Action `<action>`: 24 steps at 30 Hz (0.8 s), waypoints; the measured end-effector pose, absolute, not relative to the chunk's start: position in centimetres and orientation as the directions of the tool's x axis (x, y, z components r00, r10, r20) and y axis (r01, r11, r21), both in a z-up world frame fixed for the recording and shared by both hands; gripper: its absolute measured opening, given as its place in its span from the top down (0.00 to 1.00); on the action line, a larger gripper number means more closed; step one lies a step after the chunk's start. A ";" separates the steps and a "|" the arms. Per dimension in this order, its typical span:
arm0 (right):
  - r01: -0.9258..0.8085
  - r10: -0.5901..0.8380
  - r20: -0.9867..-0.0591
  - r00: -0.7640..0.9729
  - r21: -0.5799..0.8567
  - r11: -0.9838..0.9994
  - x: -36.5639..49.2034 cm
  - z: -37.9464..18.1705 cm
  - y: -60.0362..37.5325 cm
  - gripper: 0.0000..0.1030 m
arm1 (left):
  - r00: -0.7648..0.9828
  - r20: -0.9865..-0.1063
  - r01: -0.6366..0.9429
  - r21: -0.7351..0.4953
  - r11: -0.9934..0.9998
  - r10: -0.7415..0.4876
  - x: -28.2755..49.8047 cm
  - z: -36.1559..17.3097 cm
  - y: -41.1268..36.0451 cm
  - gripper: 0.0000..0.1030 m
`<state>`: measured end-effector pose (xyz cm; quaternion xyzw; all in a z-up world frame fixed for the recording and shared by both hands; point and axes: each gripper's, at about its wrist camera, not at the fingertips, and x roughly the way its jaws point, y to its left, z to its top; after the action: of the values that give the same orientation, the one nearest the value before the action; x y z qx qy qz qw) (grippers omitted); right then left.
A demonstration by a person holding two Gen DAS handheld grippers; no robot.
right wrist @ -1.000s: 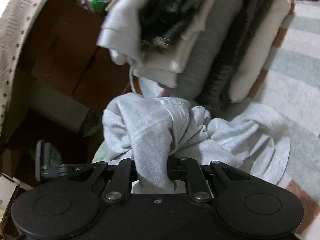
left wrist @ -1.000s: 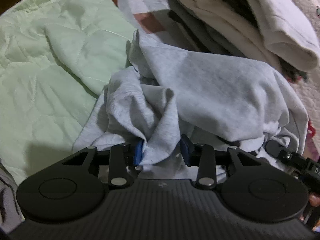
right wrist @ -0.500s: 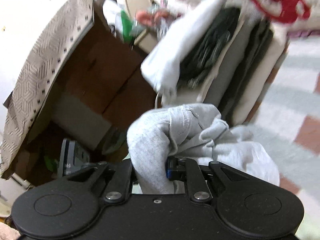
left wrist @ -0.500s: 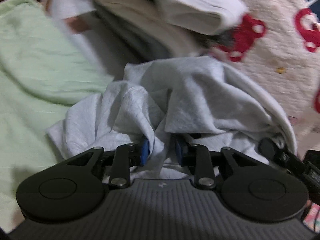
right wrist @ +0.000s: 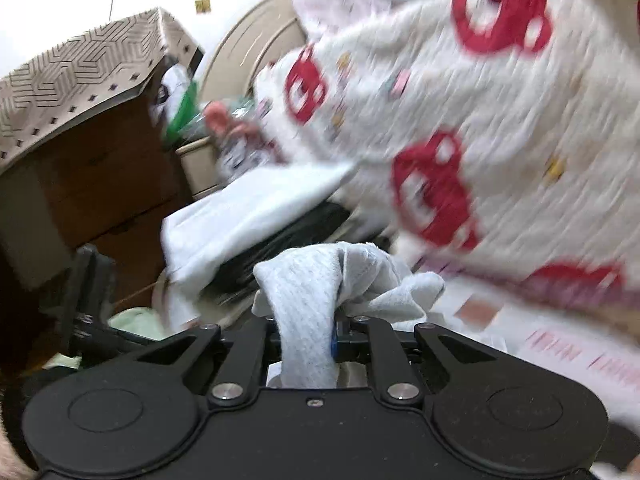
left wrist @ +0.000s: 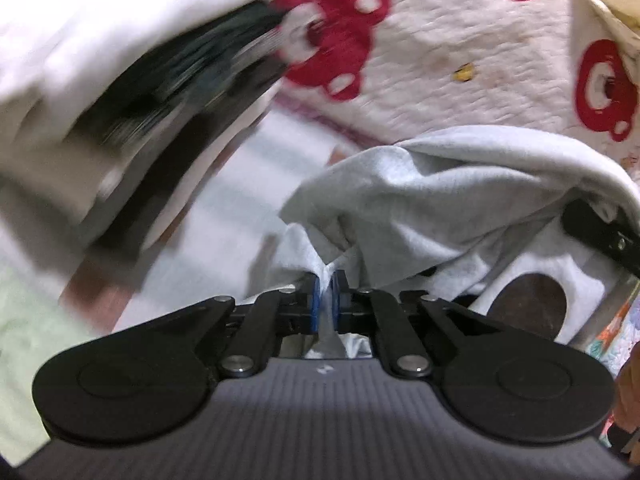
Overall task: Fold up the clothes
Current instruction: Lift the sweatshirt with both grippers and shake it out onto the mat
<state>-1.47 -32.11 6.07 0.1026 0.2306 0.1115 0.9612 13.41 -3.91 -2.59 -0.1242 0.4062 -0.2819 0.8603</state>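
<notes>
Between both pinching hand-held grippers, left (left wrist: 325, 294) and right (right wrist: 306, 334), bunches the grey garment (left wrist: 436, 204).

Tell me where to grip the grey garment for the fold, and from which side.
Probably keep to its edges. The grey garment is bunched, and the left claw and right claw each pinch a gathered fold from below, with cloth draping between. For a regrip, I would take a free hem edge side-on.

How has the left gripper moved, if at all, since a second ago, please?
Yes. The left gripper, shut on the grey garment, swung right, from the green quilt toward the red-patterned blanket.
</notes>
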 end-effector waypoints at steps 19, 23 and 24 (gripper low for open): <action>0.372 -0.119 -0.697 0.708 0.223 0.901 -4.2 -5.2 -43.3 0.53 | 0.422 -0.691 0.400 -0.438 0.805 -0.586 16.6 -11.6 -10.6 0.78; 0.326 -0.064 -0.735 0.675 0.220 0.919 -6.1 -7.6 -41.4 0.53 | 0.416 -0.667 0.505 -0.396 0.767 -0.618 15.4 -11.4 -13.1 0.63; 0.305 -0.051 -0.742 0.669 0.210 0.929 -6.3 -7.9 -40.7 0.52 | 0.410 -0.667 0.529 -0.381 0.758 -0.622 15.0 -11.4 -13.7 0.60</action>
<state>-6.30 -40.70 -7.92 0.1604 0.3946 -0.0989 0.8993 15.04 -13.72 -11.41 -0.0550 0.4207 -0.3435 0.8378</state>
